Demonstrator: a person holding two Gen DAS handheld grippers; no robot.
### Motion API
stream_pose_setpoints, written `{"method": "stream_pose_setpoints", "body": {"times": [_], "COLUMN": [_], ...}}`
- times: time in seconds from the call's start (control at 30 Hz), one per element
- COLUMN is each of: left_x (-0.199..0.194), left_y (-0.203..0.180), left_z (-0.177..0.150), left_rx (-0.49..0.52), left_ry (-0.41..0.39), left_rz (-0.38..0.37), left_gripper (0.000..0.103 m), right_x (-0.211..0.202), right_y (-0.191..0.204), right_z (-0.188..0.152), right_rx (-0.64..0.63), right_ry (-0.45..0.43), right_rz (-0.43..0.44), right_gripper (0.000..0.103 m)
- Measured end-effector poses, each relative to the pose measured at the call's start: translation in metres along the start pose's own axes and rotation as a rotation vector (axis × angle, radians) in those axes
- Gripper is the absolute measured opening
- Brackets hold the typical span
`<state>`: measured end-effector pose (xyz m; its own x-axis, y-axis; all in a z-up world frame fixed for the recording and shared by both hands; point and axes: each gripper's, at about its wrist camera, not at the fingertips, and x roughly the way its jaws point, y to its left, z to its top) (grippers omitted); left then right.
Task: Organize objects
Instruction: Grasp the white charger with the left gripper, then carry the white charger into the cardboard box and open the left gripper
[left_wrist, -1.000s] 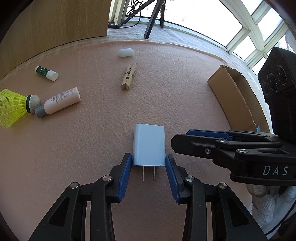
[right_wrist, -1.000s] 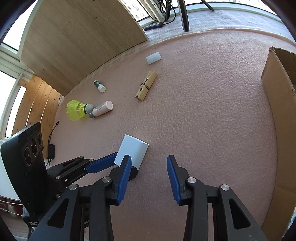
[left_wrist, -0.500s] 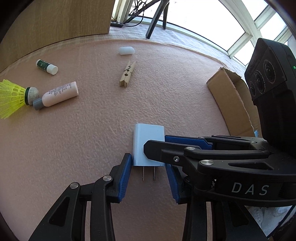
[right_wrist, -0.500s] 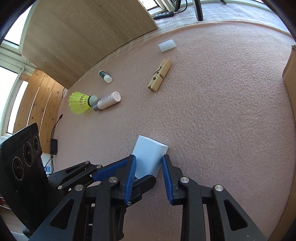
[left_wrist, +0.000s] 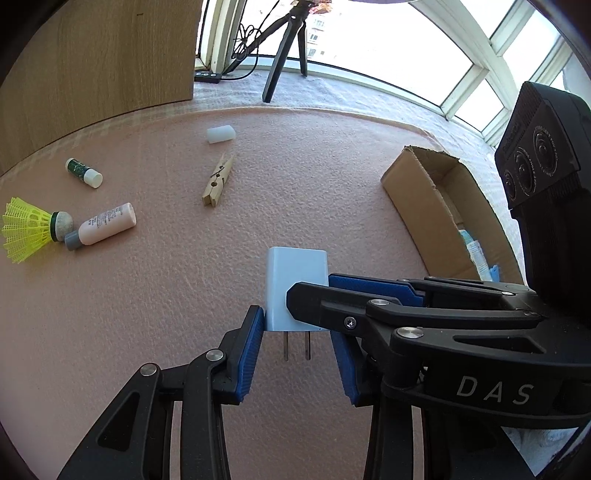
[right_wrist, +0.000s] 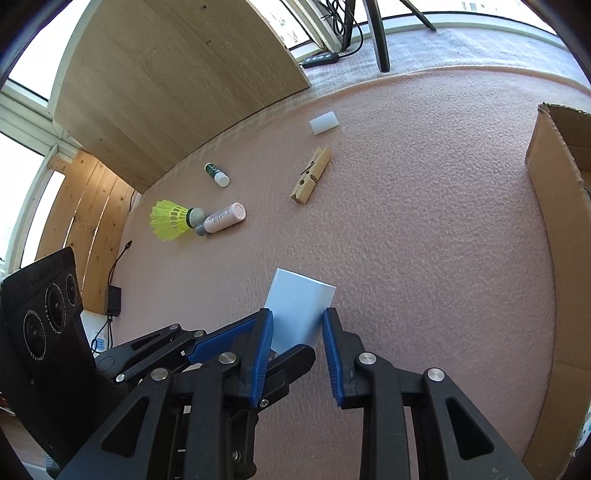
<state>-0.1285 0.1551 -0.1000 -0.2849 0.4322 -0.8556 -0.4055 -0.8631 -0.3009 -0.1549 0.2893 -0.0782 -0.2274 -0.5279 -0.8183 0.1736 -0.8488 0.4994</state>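
Pink, pebbled foam covers the tabletop (left_wrist: 155, 295), and a cardboard box (left_wrist: 439, 206) lies open along its right edge with a few pale and blue items inside. Black right tongs (right_wrist: 297, 332) reach in from the right in the left wrist view, their frame marked "DAS"; their blue pads sit on either side of the white charger (left_wrist: 295, 284), but whether they press it cannot be told. Left tongs (left_wrist: 297, 328) are spread: one pad touches the charger's left side, while the other stands apart, beside the two metal prongs that point back toward the camera. That charger sits at the tabletop's near middle. Toward the left edge a yellow shuttlecock (left_wrist: 31, 229) touches the grey cap of a pink tube (left_wrist: 101, 227) with print too small to read. Nearer the far edge lie a wooden clothespin (left_wrist: 218, 180), a small green bottle (left_wrist: 83, 172) with a white cap, and a white cap-shaped piece (left_wrist: 221, 134).
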Motion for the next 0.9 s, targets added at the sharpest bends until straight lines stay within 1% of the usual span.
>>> {"method": "stream_pose_setpoints", "body": {"times": [0.3,0.53,0.7,0.9], "left_x": [-0.008,-0.005,0.006,0.021], "left_y": [-0.063,-0.122,-0.16,-0.204], "left_z": [0.021,0.03,0.028,0.016], "left_rx": [0.115,0.203,0.26,0.325], "left_ry": [-0.036,-0.036,-0.016,0.014], "left_rz": [-0.031,-0.08,-0.117,-0.148], "left_gripper": [0.04,0.04,0.04,0.04], "right_x": [-0.056,-0.102,-0.128,-0.149], "right_y": [-0.02,-0.051,-0.074,-0.104], "right_z": [-0.002,-0.014,-0.029,-0.053], "right_rx": [0.012,0.058,0.096,0.157], "right_ry": [-0.104,-0.173,-0.214,-0.238], "right_rz": [-0.036,-0.065,-0.1,-0.128], "right_gripper": [0.025,0.025,0.025,0.025]}}
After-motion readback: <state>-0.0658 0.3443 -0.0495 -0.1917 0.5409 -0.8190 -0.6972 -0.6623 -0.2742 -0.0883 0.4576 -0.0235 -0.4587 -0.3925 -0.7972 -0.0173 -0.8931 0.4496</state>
